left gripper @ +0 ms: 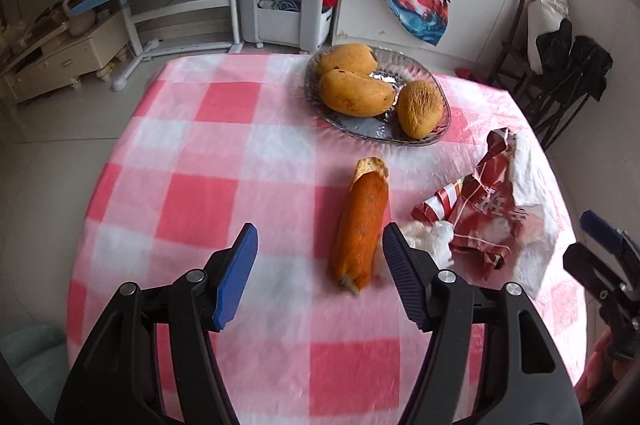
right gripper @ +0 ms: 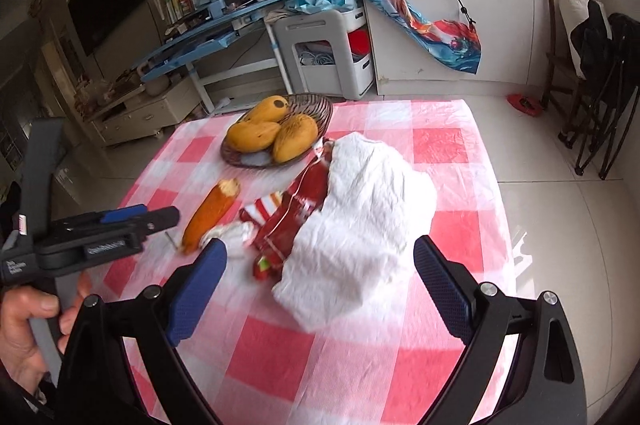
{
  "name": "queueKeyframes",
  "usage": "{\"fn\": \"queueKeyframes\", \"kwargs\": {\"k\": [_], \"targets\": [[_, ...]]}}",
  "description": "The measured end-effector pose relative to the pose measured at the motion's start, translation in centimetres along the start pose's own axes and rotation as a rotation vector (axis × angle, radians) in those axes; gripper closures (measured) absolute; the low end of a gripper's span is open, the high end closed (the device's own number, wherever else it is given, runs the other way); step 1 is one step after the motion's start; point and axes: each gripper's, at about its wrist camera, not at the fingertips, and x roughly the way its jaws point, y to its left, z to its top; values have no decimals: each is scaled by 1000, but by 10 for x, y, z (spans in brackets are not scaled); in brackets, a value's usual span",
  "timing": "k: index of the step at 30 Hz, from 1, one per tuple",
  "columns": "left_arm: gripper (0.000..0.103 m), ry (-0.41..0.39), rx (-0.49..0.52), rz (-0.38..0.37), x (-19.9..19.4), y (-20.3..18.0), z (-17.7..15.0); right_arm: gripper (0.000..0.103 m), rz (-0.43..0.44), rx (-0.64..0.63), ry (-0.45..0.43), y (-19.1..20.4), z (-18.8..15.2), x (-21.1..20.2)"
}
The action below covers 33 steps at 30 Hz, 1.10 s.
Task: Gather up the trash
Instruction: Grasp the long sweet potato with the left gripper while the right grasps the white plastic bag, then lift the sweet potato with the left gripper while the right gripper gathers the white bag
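Note:
A long orange food scrap (left gripper: 362,225) with a bitten end lies on the pink checked tablecloth (left gripper: 208,153). To its right are a small white tissue wad (left gripper: 434,243), a crumpled red wrapper (left gripper: 484,217) and a large crumpled white paper (left gripper: 534,221). My left gripper (left gripper: 320,237) is open above the cloth; the scrap lies just inside its right finger, untouched. In the right wrist view my right gripper (right gripper: 320,253) is open, hovering over the near end of the white paper (right gripper: 360,225) and red wrapper (right gripper: 296,221), with the tissue wad (right gripper: 234,231) and orange scrap (right gripper: 212,213) to its left.
A glass plate (left gripper: 436,129) holding three mangoes (left gripper: 356,97) sits at the far side of the table. A hand (right gripper: 24,325) holds the left gripper (right gripper: 160,217) at the left. The right gripper (left gripper: 600,237) shows at the right edge. Beyond the table are cupboards, a blue desk and folded chairs.

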Motion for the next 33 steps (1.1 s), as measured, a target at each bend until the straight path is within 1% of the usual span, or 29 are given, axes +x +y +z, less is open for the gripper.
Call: {"fn": "queueKeyframes", "kwargs": {"k": [1,4,9,11,12,13,14,15,17,19,21,23,25,26,27,29,30,32,33], "targets": [[41,8,19,3,6,-4,2,13,-6,6,2,-2,2,2],[41,32,68,31,22,-13,6,19,-17,34,23,-12,5,13],[41,70,62,18,42,-12,15,25,0,67,64,-23,8,31],[41,80,72,19,49,-13,18,33,26,81,95,-24,8,41],[42,74,83,25,51,-14,19,42,44,86,114,-23,8,46],[44,72,90,29,52,-16,19,52,58,86,128,-22,7,50],[54,66,100,25,52,-17,20,56,74,82,142,-20,7,53],[66,64,104,20,52,-18,20,63,91,78,160,-15,6,55],[80,71,99,5,49,-16,19,67,120,37,177,-4,4,55],[82,81,78,-29,45,-8,14,74,162,-18,194,9,0,51],[83,92,66,-31,38,1,6,76,228,-50,233,18,-6,48],[83,99,48,-36,31,11,-2,76,275,-104,267,30,-14,40],[83,110,13,-44,20,26,-15,76,316,-139,299,39,-21,34],[83,111,-1,-47,13,33,-21,76,314,-160,300,44,-25,28],[83,106,-20,-53,4,41,-29,72,302,-166,294,46,-29,22],[84,83,-46,-59,-14,52,-39,61,305,-152,274,46,-34,13],[84,65,-59,-64,-24,57,-43,61,311,-141,260,46,-37,6],[84,29,-78,-76,-44,64,-52,67,322,-123,233,48,-45,-7],[84,10,-87,-79,-56,67,-58,73,323,-117,224,48,-48,-11]]}}
